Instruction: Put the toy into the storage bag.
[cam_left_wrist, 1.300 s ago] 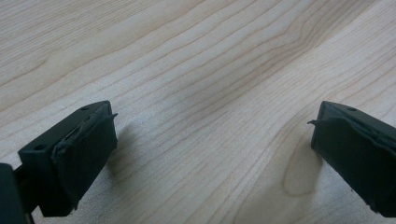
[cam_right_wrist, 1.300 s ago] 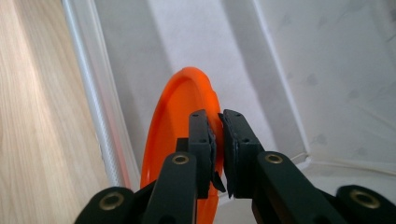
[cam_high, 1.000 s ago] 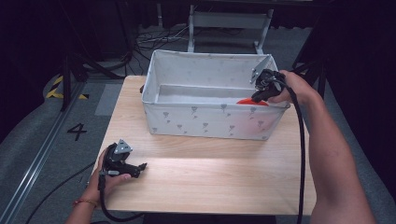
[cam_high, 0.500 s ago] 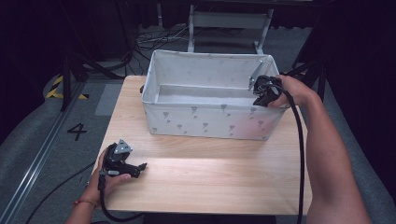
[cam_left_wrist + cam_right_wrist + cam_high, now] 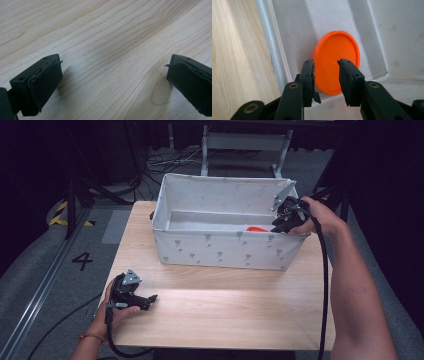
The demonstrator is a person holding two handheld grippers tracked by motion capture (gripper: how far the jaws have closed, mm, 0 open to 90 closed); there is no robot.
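Wooden table (image 5: pixel 225 315), light grain, rectangular, bare over its near half. White fabric bin (image 5: pixel 220 252) with small grey printed motifs, open-topped, standing on the far half of the table toward 12 o'clock. Orange disc (image 5: pixel 337 62), round and flat, inside the bin near its right end wall, seen in the high view as an orange sliver (image 5: pixel 257 228) just behind the front wall; whether lying on the floor or leaning on a wall cannot be told. Right gripper (image 5: pixel 281 226) at 2 o'clock, held at the bin's right rim and pointed into the bin; jaws parted by a narrow gap, nothing between them, the disc beyond them and apart. Left gripper (image 5: pixel 148 301) at 8 o'clock, low over bare wood near the table's near-left corner; jaws spread wide, nothing between them. Black cable (image 5: pixel 325 285) trailing along the right forearm.
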